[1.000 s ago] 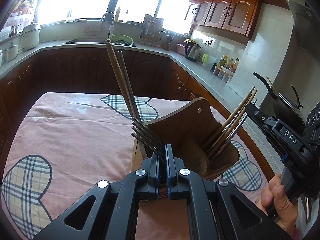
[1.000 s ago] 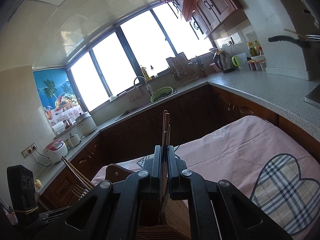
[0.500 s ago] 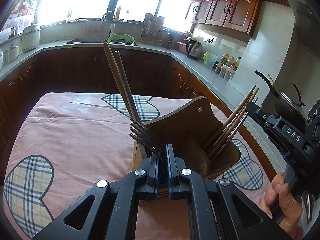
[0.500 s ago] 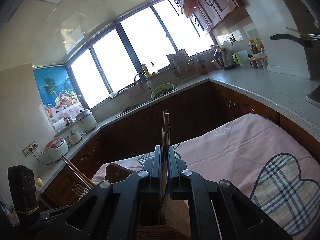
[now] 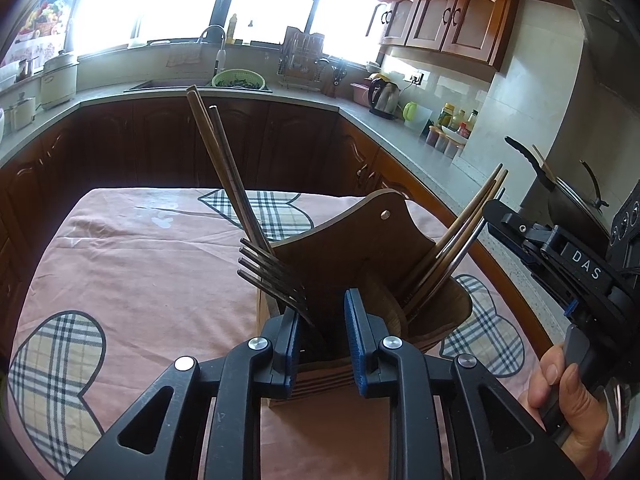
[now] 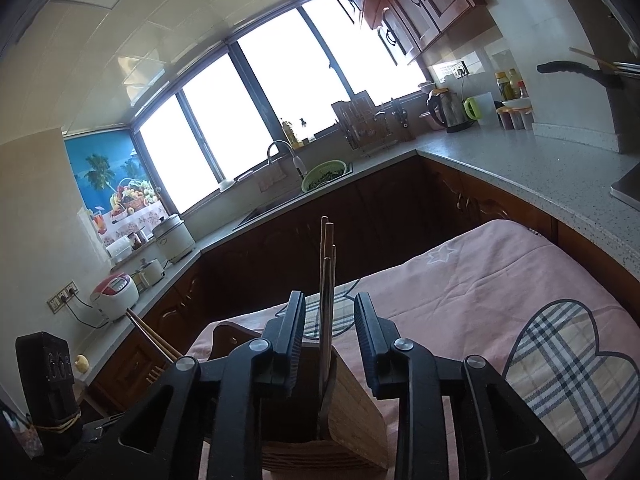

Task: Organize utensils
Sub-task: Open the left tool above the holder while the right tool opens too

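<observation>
1. Utensil holder (image 5: 352,248) – wood, smooth, satin sheen; layered grain on its side wall (image 6: 352,412).
2. Forks (image 5: 272,276) – dark metal, dull shine.
3. Chopsticks (image 5: 216,160) – brown wood, matt.
4. Left gripper (image 5: 322,344) – matt black plastic, ribbed blue pads (image 5: 354,332), bright metal screws.
5. Tablecloth (image 5: 140,264) – pink cloth, creased, plaid heart patches.
6. Countertop (image 6: 540,168) – speckled stone, semi-gloss.

Black plastic fingers (image 5: 286,336), blue pads, silver screws; white "DAS" lettering; bare hand (image 5: 568,396).
</observation>
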### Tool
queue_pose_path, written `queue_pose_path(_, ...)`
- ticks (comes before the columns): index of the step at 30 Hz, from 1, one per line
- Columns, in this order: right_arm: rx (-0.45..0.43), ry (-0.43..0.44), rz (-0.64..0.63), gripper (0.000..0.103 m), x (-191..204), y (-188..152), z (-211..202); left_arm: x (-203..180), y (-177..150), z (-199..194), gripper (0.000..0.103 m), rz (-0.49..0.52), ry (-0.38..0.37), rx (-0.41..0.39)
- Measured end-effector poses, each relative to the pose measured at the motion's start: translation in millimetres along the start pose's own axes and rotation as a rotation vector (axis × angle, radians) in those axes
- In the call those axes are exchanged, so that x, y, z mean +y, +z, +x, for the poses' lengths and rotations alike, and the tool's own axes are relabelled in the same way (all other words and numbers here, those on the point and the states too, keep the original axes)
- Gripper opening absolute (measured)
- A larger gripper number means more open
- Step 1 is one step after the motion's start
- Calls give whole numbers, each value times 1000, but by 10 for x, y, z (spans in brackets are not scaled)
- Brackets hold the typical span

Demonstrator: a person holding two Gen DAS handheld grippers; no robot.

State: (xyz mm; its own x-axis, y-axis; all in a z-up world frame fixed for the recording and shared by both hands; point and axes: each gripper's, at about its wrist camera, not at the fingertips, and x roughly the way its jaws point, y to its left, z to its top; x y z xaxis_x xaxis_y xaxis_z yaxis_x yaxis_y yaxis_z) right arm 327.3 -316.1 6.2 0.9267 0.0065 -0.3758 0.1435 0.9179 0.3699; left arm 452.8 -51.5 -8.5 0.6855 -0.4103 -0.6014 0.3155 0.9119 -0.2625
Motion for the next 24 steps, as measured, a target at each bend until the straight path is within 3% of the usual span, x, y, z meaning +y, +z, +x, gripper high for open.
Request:
queue_pose_path(4,12,7,17,40,-43,-6,10,-1,-9,-33,29,-3,-25,4)
queue_pose_path(10,18,21,31,45,-69,-13,-20,-68,-60,-124,49,6,-49,-12)
queue_pose_path(22,14,29,34,45,-74,-3,-185,43,-203,-461,66,-65,-74,-65)
queue_pose_path(24,15,33,34,45,-68,-18,-224,84,-238,-558,75,-78,-53,-85)
